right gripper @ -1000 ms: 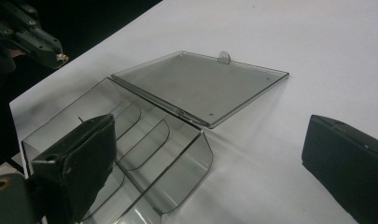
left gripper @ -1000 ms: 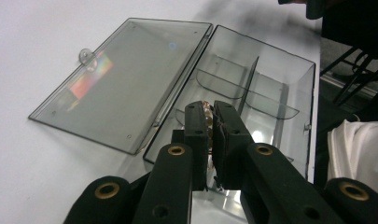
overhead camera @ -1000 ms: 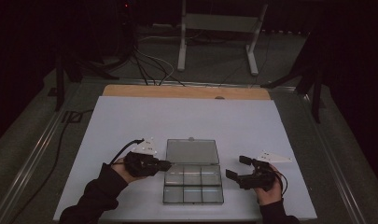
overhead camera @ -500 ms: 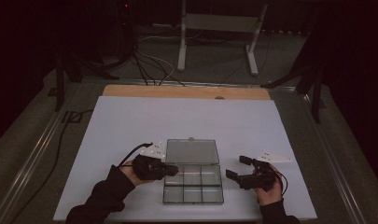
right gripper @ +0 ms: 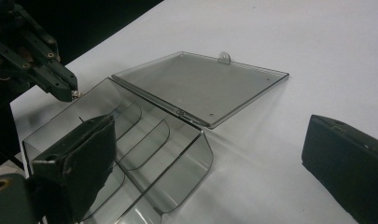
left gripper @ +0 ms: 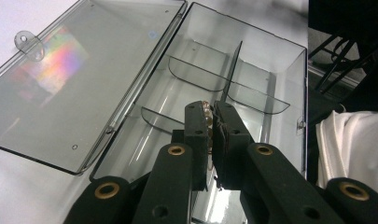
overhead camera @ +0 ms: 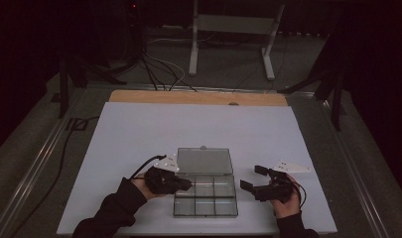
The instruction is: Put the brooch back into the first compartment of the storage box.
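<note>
Your surroundings are mostly lost in darkness: beyond the white table [overhead camera: 198,129] you can only make out a pale metal stand [overhead camera: 233,29] and some cables [overhead camera: 159,69] on the floor, and both your sleeves are cut off at the bottom edge of the high view. In the right gripper view, the near end of the clear box runs out of frame.

On the table, the clear plastic organizer box [overhead camera: 206,196] sits near your edge, between your two hands. Its lid [overhead camera: 204,160] lies flung open and flat on the table behind it, hinged along the far side, with a small hanging tab [left gripper: 27,41] on its outer edge. Thin curved and straight dividers split the tray into six compartments, and the ones you can see look bare. A white cloth-like shape [left gripper: 350,144] shows past the box in the left gripper view; what it is can't be told.

Your left gripper [overhead camera: 186,184] reaches over the box's left rim, jaws clenched on something tiny and brownish [left gripper: 208,110] at the tips, too small to identify. Your right gripper [overhead camera: 255,178] rests just right of the box, jaws spread wide with nothing between them, one jaw overlapping the box's near corner in its own view.
</note>
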Action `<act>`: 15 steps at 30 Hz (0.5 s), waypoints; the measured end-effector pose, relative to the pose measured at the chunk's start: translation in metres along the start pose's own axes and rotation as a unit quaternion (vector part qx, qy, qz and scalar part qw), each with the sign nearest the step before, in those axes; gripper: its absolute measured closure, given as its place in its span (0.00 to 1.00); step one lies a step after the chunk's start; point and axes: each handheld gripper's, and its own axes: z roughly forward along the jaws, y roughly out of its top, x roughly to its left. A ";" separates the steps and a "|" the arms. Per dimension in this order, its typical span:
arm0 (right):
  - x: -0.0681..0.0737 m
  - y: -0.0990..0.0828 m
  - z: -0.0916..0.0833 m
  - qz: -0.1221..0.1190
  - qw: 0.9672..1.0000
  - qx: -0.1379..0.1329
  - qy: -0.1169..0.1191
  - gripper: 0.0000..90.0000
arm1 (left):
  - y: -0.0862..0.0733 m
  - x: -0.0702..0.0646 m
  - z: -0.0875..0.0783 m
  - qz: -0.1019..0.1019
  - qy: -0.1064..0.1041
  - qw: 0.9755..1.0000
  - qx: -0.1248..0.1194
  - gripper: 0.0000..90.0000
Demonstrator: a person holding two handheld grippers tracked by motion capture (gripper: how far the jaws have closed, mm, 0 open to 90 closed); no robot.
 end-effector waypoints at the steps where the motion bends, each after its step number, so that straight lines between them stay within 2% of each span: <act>1: 0.000 0.000 0.000 -0.001 1.000 -0.001 0.000 0.03 | -0.001 0.000 0.001 -0.002 -0.002 1.000 0.002 0.96; 12: 0.000 0.000 0.000 -0.001 1.000 0.000 0.001 0.03 | -0.006 0.001 0.011 -0.004 -0.008 1.000 0.021 0.96; 15: 0.000 0.000 0.000 0.000 1.000 0.000 0.002 0.03 | -0.007 0.001 0.014 -0.004 -0.004 1.000 0.030 0.96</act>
